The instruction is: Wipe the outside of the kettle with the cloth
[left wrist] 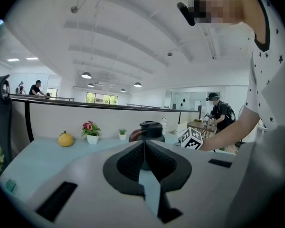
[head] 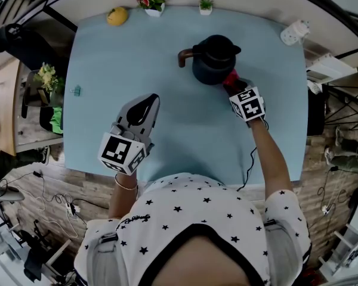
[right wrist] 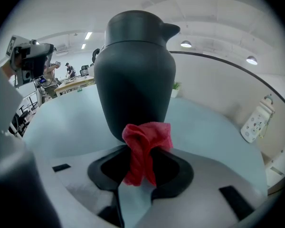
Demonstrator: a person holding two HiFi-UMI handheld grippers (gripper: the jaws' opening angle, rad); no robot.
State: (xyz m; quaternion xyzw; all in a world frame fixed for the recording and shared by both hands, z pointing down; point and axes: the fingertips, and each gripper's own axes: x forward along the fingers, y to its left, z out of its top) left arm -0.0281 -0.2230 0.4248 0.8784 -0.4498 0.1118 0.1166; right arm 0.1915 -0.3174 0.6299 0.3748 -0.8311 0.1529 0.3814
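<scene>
A dark kettle (head: 213,59) with a brown handle stands on the pale blue table (head: 137,52), toward the back. In the right gripper view the kettle (right wrist: 135,65) fills the middle, upright, spout to the right. My right gripper (head: 234,86) is shut on a bunched red cloth (right wrist: 143,146), and the cloth (head: 231,77) presses against the kettle's lower side. My left gripper (head: 144,107) hangs over the table's near left part, jaws together, holding nothing. From the left gripper view the kettle (left wrist: 149,130) shows small beyond the shut jaws.
A yellow fruit (head: 117,16), a pot of red flowers (head: 150,3) and a small green plant (head: 206,6) line the table's far edge. A white object (head: 294,32) sits at the far right corner. Shelving and cables surround the table.
</scene>
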